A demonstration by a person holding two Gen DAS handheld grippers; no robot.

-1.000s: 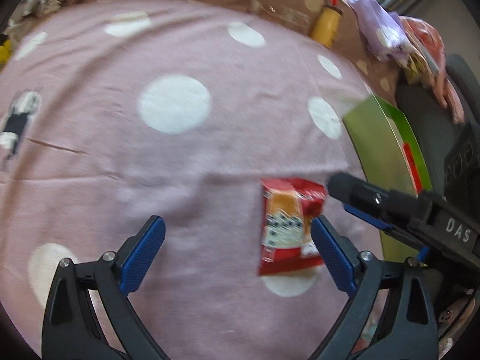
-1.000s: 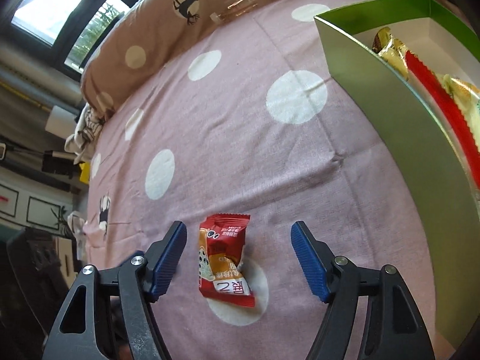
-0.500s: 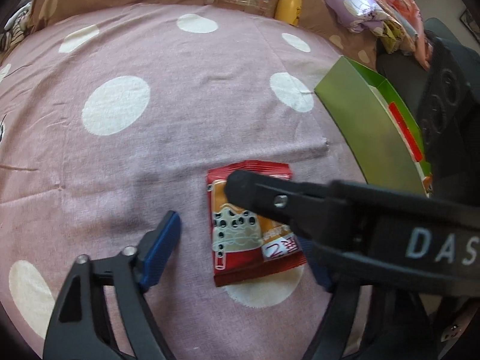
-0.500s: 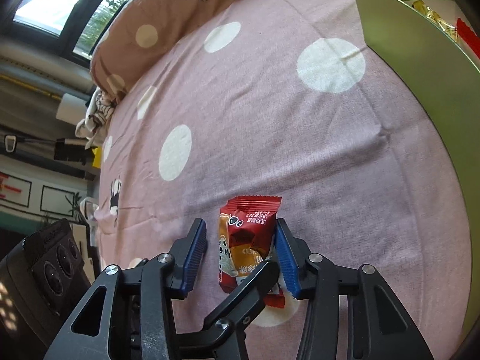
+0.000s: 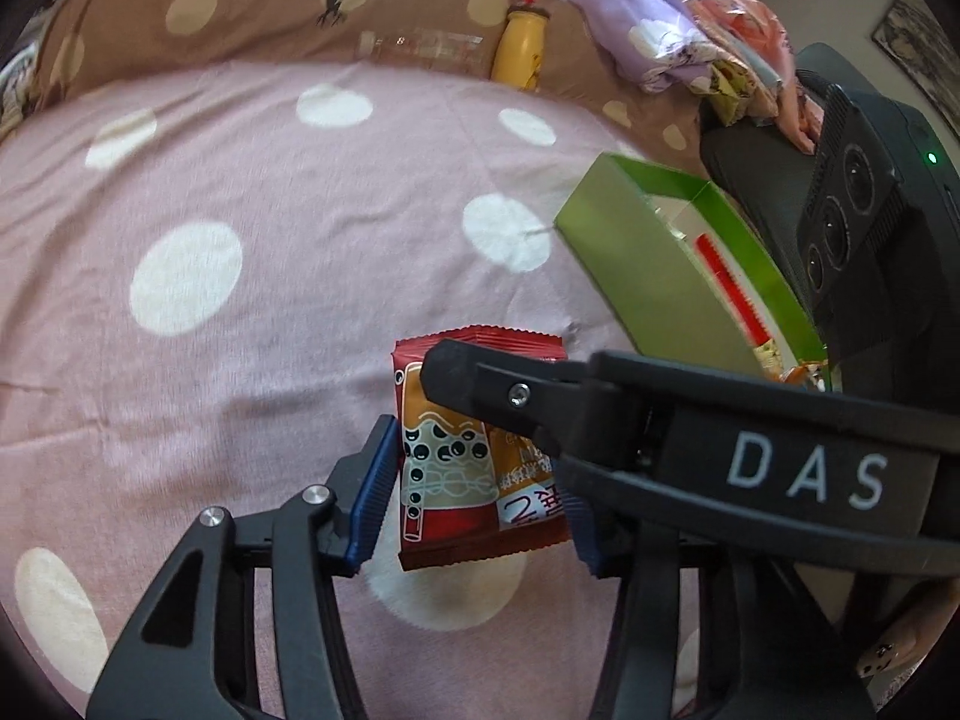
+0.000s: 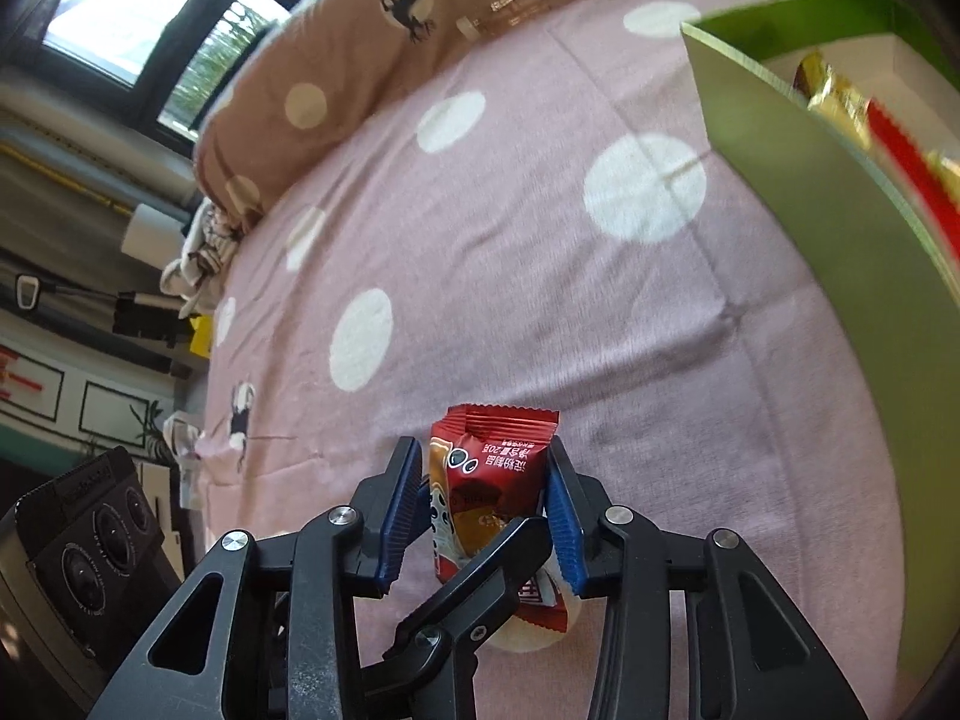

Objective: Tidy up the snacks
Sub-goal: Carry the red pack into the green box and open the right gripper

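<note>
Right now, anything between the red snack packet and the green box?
Nothing visible. Only bare pink spotted blanket lies between the red snack packet and the green box. Both grippers are closing around the packet; the box's near wall stands upright, so it must be cleared.

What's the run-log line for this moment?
left gripper: closing around red snack packet | right gripper: closing, squeezing packet | green cardboard box: beside

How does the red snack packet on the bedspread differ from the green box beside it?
The red snack packet is a small, soft, sealed wrapper, while the green box is larger, stiff-walled and open-topped. The packet sits between the closing jaws of both the left gripper and the right gripper; the box stands free. The packet is one item; the box already holds several wrapped snacks. Both rest on the pink spotted bedspread.
</note>
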